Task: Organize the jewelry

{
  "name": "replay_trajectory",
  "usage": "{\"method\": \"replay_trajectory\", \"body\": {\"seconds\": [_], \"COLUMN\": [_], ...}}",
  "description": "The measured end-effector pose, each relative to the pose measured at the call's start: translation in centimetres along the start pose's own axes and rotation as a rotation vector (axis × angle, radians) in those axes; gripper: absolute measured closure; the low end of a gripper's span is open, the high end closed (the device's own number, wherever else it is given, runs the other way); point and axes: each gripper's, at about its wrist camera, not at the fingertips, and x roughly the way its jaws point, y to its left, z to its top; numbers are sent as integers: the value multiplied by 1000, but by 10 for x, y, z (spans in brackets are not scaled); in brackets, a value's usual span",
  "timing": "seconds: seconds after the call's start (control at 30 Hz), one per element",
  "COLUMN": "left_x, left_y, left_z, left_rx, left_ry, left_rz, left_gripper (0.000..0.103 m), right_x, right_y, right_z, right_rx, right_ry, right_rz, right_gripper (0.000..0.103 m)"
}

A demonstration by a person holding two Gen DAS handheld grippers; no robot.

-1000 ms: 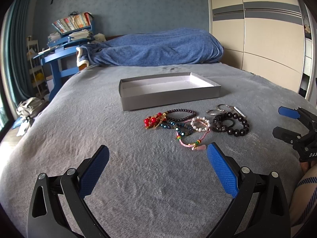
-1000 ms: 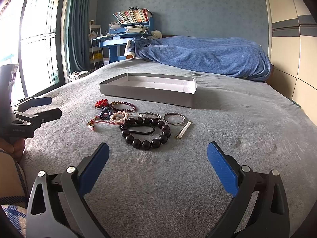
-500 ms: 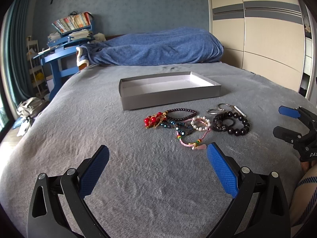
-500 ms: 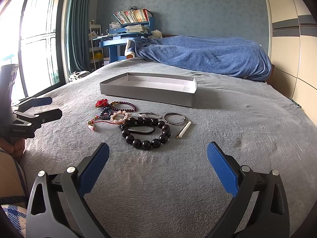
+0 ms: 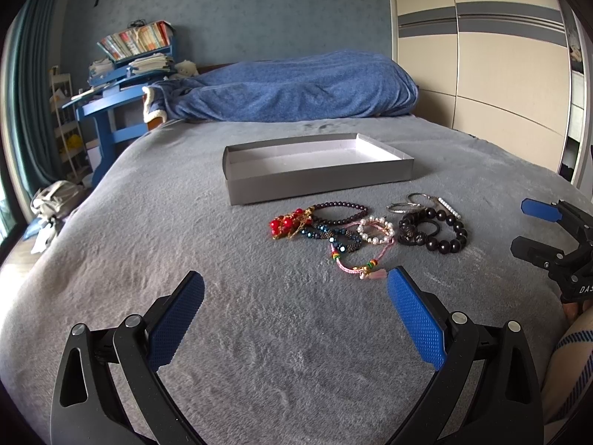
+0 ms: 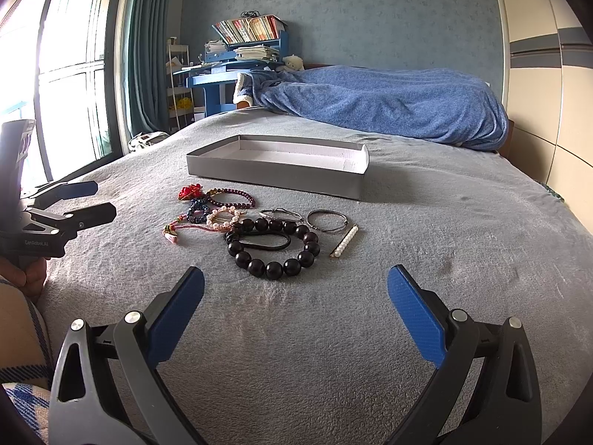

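Note:
A heap of jewelry lies on the grey bed cover: a red bead piece [image 5: 284, 222], a dark purple bead bracelet [image 5: 339, 212], a pearl bracelet [image 5: 375, 230], a pink cord bracelet [image 5: 357, 264], a big black bead bracelet [image 6: 276, 248], thin metal bangles [image 6: 327, 220] and a pearl bar clip [image 6: 344, 245]. An empty grey tray [image 5: 318, 178] stands just behind them. My left gripper [image 5: 294, 306] is open and empty, short of the heap. My right gripper [image 6: 295, 306] is open and empty, just short of the black bead bracelet.
A rolled blue blanket [image 5: 296, 89] lies across the far end of the bed. A blue desk with books [image 5: 122, 85] stands at the far left, a wardrobe [image 5: 481, 74] along the right. A window [image 6: 55, 74] shows left in the right wrist view.
Both grippers have crept slightly forward toward the jewelry. Nothing on the bed has moved.

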Motion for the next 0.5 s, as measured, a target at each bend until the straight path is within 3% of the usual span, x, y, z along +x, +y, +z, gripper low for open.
{"method": "replay_trajectory", "body": {"seconds": [0.5], "left_x": [7], "left_y": [-1], "left_z": [-11], "left_rx": [16], "left_ry": [13], "left_rz": [7], "left_gripper": [5], "right_x": [1], "right_y": [0], "right_z": [0], "right_rx": [1], "right_ry": [1], "right_rz": [0], "right_gripper": [5]}}
